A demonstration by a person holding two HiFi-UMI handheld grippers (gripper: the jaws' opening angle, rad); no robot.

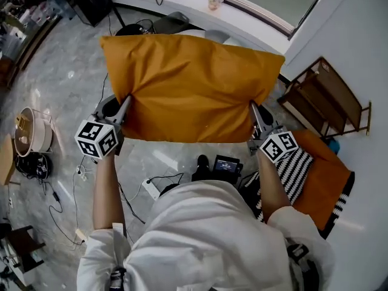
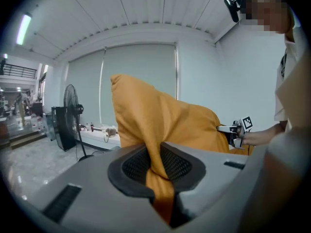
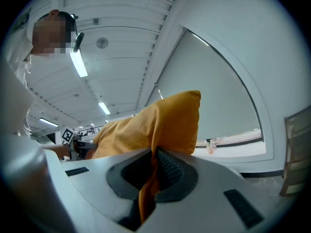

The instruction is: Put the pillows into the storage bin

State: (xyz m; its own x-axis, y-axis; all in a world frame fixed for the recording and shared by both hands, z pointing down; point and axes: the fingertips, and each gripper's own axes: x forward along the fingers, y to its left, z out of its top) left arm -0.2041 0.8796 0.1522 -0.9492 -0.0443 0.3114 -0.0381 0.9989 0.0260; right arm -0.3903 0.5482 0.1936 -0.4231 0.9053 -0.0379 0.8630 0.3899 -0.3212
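Head view: clenching near corners of orange pillow (image 1: 194, 90) in left tool (image 1: 126, 103) and right tool (image 1: 255, 109); risking slippage from pinching thin fabric only.

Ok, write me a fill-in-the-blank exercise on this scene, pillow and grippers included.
The raised pillow is ____ in colour. It is gripped by ____ grippers, the left gripper and the right gripper. The cushion nearest the right gripper has black-and-white ____.
Missing words: orange; two; stripes.
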